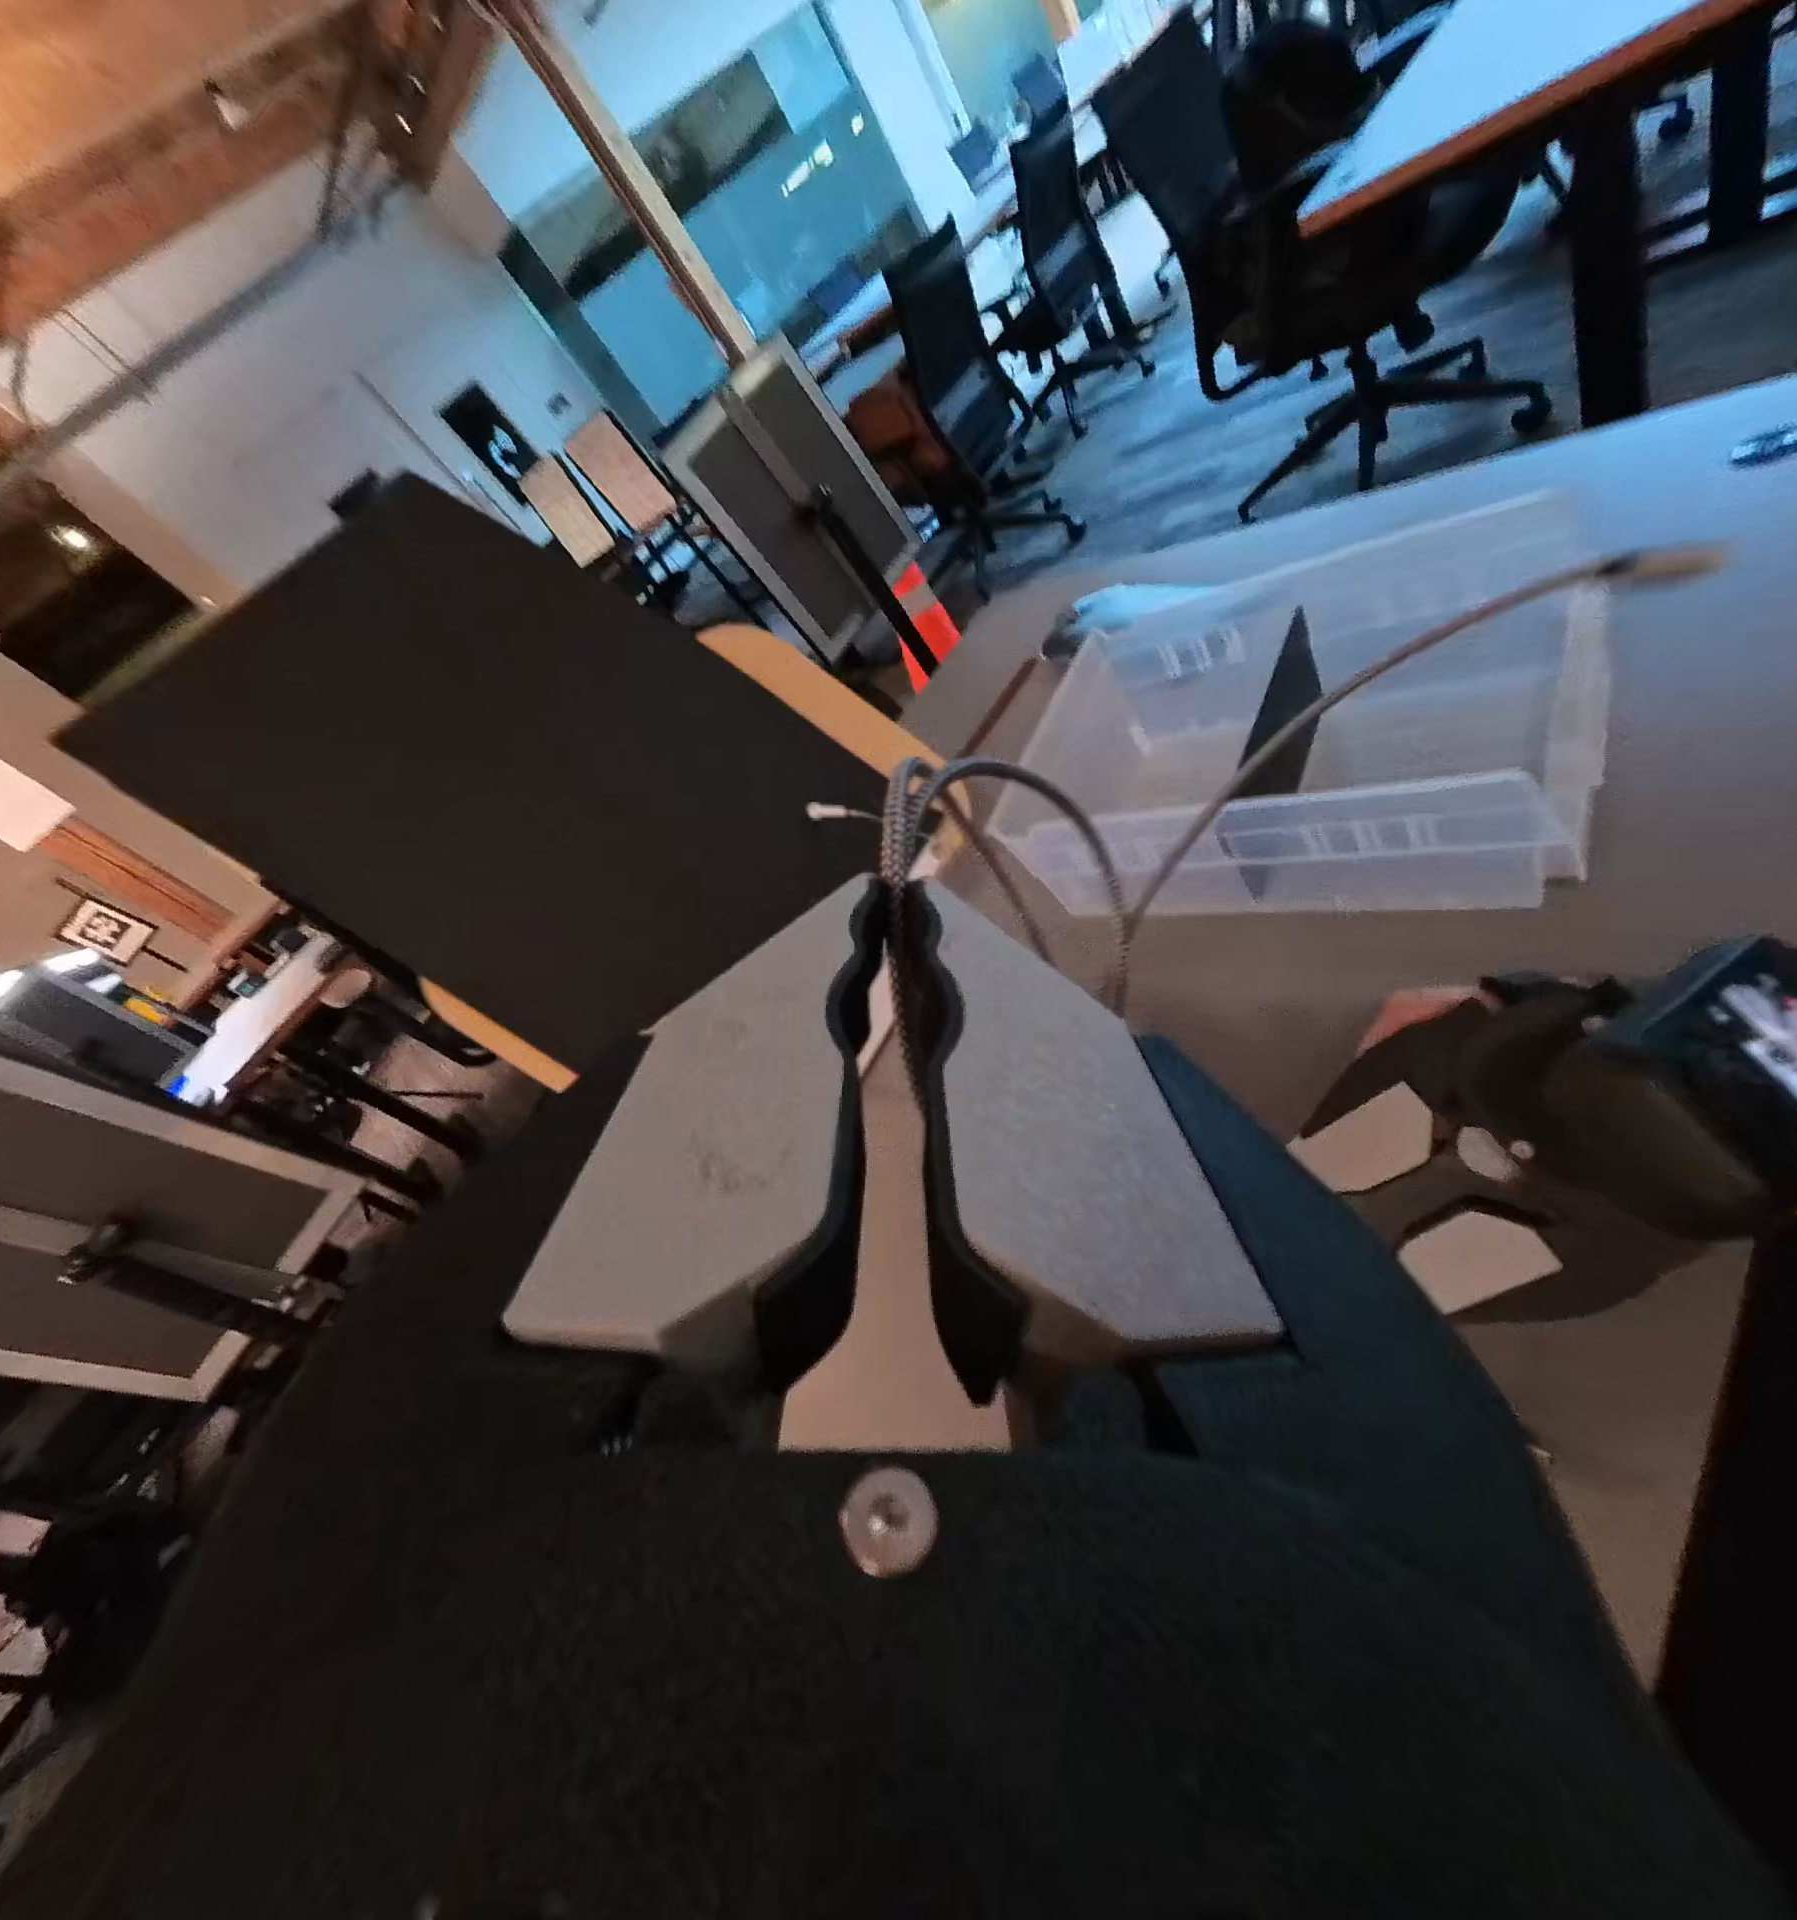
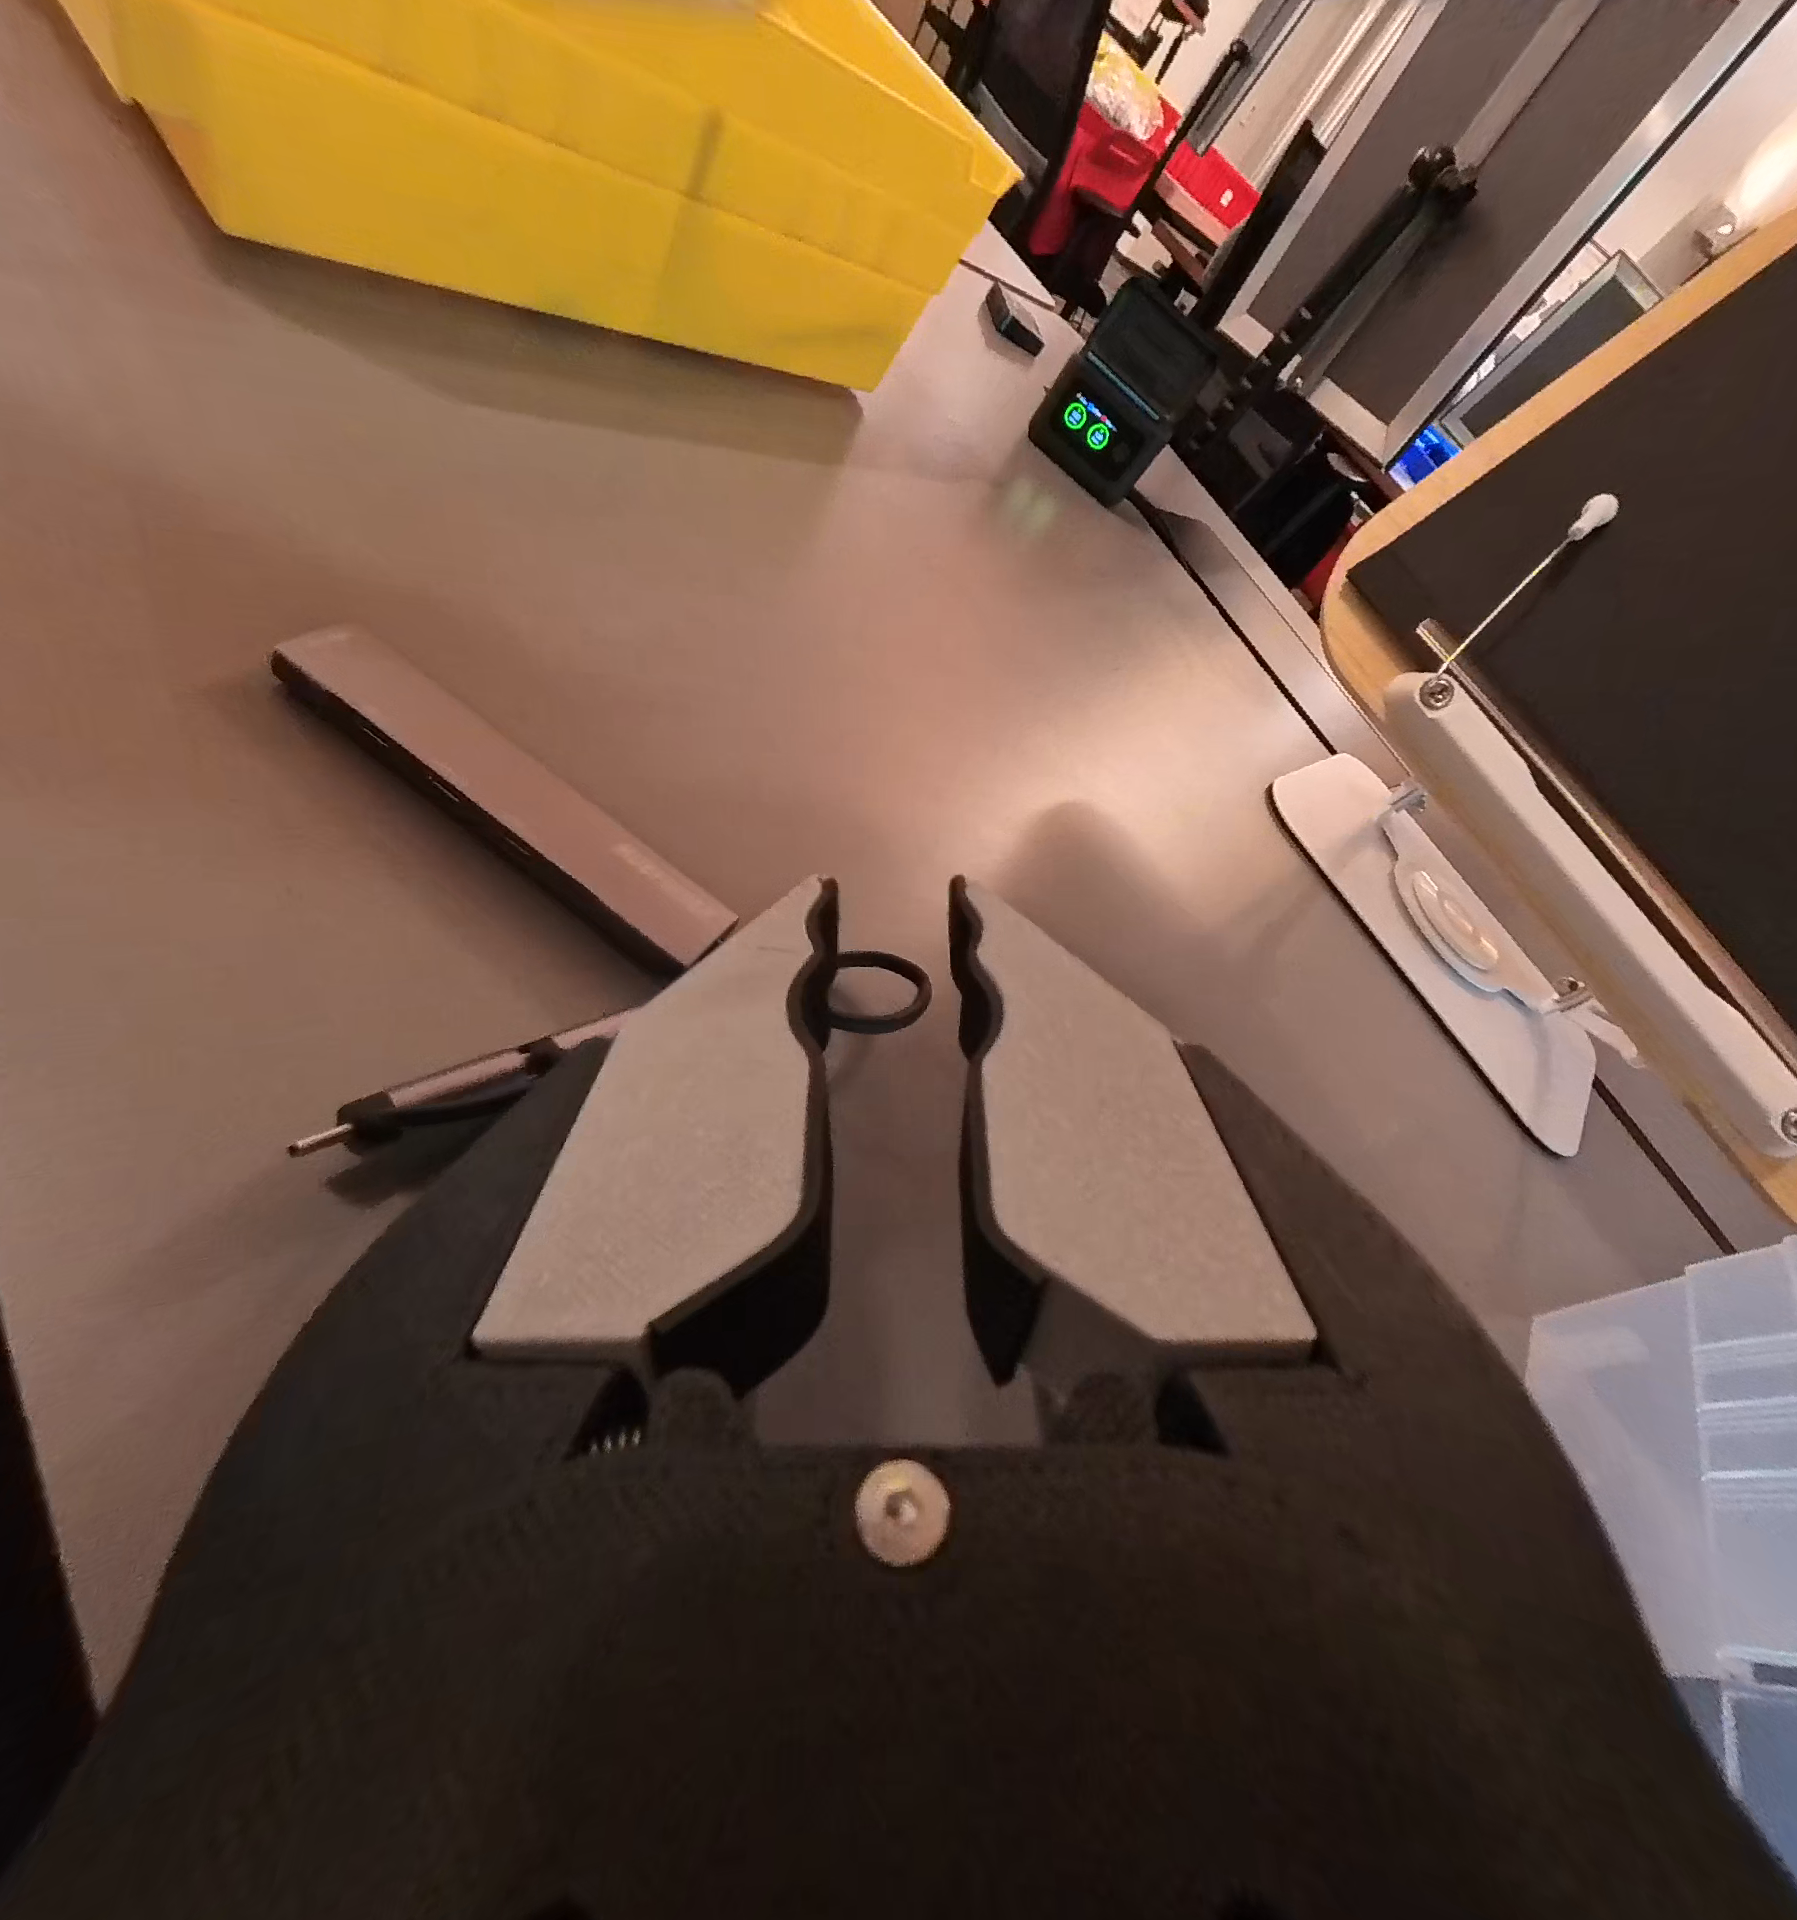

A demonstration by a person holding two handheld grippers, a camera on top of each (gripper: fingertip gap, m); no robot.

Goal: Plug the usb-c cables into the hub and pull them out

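Note:
In the left wrist view my left gripper [image 1: 899,904] is raised above the table and shut on a bundle of braided usb-c cables [image 1: 902,831]. One grey cable [image 1: 1289,727] arcs up to the right and ends in a free plug [image 1: 1663,566]. In the right wrist view my right gripper [image 2: 892,894] is open and empty, low over the table. The slim grey hub [image 2: 489,790] lies flat just ahead of its left finger. A loose usb-c plug [image 2: 426,1101] lies on the table to the left. A small black ring [image 2: 873,992] lies between the fingers.
Yellow bins [image 2: 561,156] stand at the far left. A black device with green lights [image 2: 1112,405] sits behind. A clear plastic organizer [image 1: 1341,748] is on the table, also in the right wrist view [image 2: 1725,1455]. A black divider panel [image 2: 1704,582] with a white mount [image 2: 1445,935] borders the right. Spacing between my two grippers at the tips: around 25 cm. To the slim grey hub [image 2: 489,790]: right tips about 7 cm, left tips about 30 cm.

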